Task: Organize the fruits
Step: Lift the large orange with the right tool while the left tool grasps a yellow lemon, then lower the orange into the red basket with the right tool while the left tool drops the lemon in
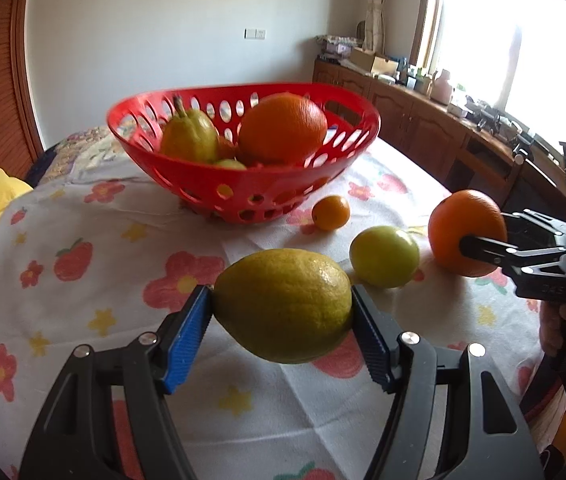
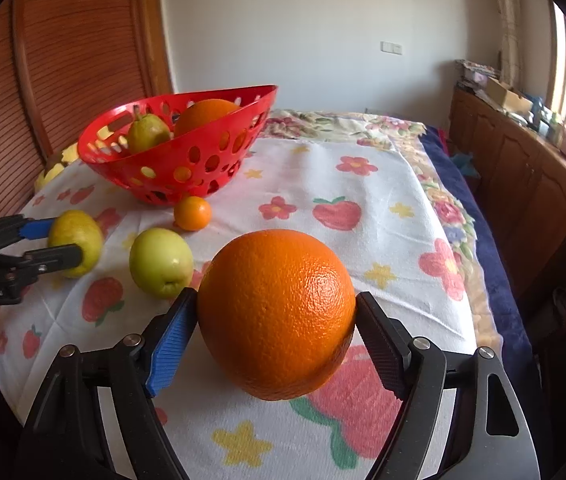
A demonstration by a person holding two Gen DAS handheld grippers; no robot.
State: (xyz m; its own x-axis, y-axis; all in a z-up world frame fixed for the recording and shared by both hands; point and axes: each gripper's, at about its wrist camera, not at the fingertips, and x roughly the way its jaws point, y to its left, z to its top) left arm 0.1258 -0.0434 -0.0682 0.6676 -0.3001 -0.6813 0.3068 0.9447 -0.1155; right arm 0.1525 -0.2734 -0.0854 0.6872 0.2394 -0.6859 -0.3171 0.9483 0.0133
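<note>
Floral cloth covered the worktop (image 1: 83,216); we gripped a firm, waxy lemon (image 1: 283,306) in our left claw (image 1: 281,332) and a heavy orange (image 2: 277,314) in the right claw (image 2: 277,344), across their middles, near the red basket (image 1: 199,182).

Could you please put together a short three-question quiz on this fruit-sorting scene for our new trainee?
1. True or false: the left gripper is shut on the yellow-green oval lemon.
2. What does the right gripper hold? A) the small round tangerine B) the large round orange C) the green round apple
3. How many fruits lie loose on the flower-printed white tablecloth outside the red perforated plastic basket?

Key: 1 true; 2 B; 3 two, the tangerine and the apple.
</note>
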